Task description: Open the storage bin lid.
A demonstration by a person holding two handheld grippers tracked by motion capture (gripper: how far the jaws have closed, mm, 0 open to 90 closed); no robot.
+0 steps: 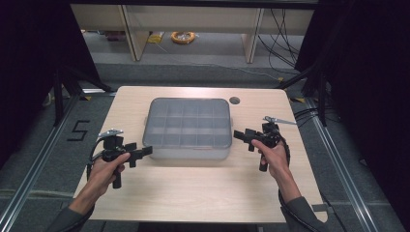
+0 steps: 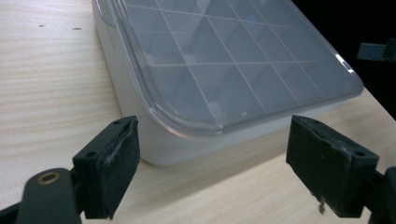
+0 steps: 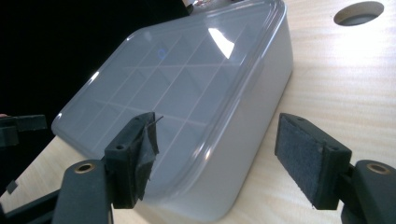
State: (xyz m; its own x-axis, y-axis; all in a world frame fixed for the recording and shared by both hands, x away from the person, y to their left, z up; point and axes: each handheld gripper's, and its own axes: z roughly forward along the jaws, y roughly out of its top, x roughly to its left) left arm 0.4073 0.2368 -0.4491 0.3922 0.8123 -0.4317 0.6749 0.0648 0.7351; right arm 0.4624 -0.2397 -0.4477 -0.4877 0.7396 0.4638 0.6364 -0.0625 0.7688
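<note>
A grey box [image 1: 188,128] with a clear lid over several square compartments lies shut in the middle of the table. My left gripper [image 1: 140,153] is at its front left corner, held in a hand. In the left gripper view the gripper [image 2: 212,163] stands open, with the box [image 2: 224,60] corner just ahead of the pads and not touched. My right gripper [image 1: 243,137] is close to the box's right side. In the right gripper view the gripper [image 3: 219,158] is open, its jaws either side of the box [image 3: 187,93] edge, with no pad pressing on it.
The light wooden table [image 1: 193,193] has a round cable hole [image 1: 234,100] behind the box on the right. Bare tabletop lies in front of the box. Beyond the table are grey floor, wooden shelf legs, an orange cable coil [image 1: 183,36] and dark curtains at both sides.
</note>
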